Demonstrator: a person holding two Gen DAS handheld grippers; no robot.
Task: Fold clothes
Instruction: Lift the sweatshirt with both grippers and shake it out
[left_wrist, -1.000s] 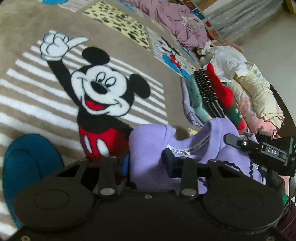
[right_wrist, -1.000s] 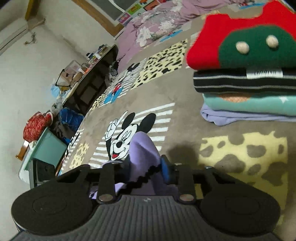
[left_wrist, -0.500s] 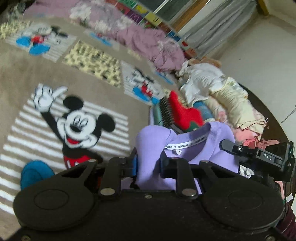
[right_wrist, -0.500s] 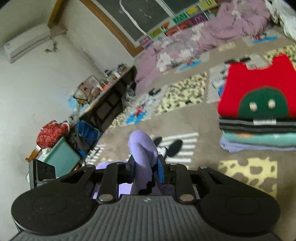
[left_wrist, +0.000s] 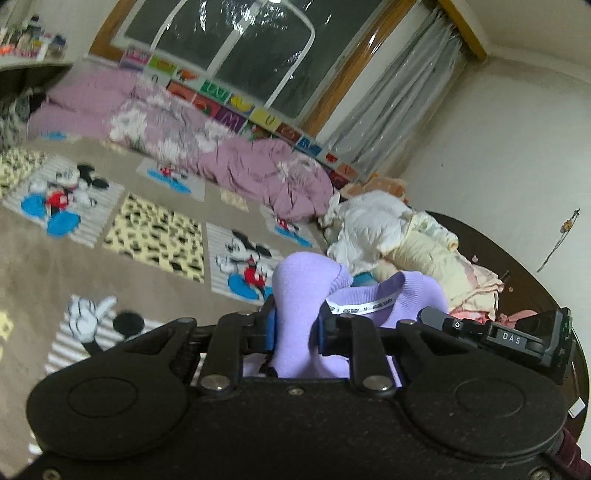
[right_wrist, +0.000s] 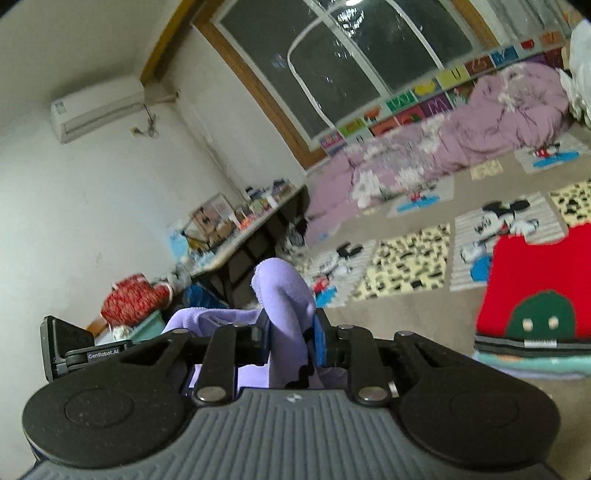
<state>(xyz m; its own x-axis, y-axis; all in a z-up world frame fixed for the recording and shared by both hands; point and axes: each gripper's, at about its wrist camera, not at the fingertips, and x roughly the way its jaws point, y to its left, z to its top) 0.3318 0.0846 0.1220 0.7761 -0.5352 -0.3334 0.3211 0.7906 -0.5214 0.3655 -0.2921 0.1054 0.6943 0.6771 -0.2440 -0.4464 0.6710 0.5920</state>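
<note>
Cartoon-print carpet (left_wrist: 74, 266) fills frame left, folded stack (right_wrist: 535, 325) at right edge. Risk: lilac sweater (left_wrist: 299, 317) could slip if either pinch is shallow. Left gripper (left_wrist: 297, 330) has just been closing, fingers clamped on fabric at centre; right gripper (right_wrist: 290, 341) likewise.

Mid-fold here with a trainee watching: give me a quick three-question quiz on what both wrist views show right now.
1. True or false: the left gripper is clamped on the lilac sweater.
2. What tops the folded stack in the right wrist view? A) a red sweater with a green patch B) a striped towel C) jeans
3. Fill in: the right gripper pinches a fold of ____ fabric.

Key
1. True: cloth bunches between its blue pads.
2. A: the red sweater lies on top.
3. Lilac, the same garment.
</note>
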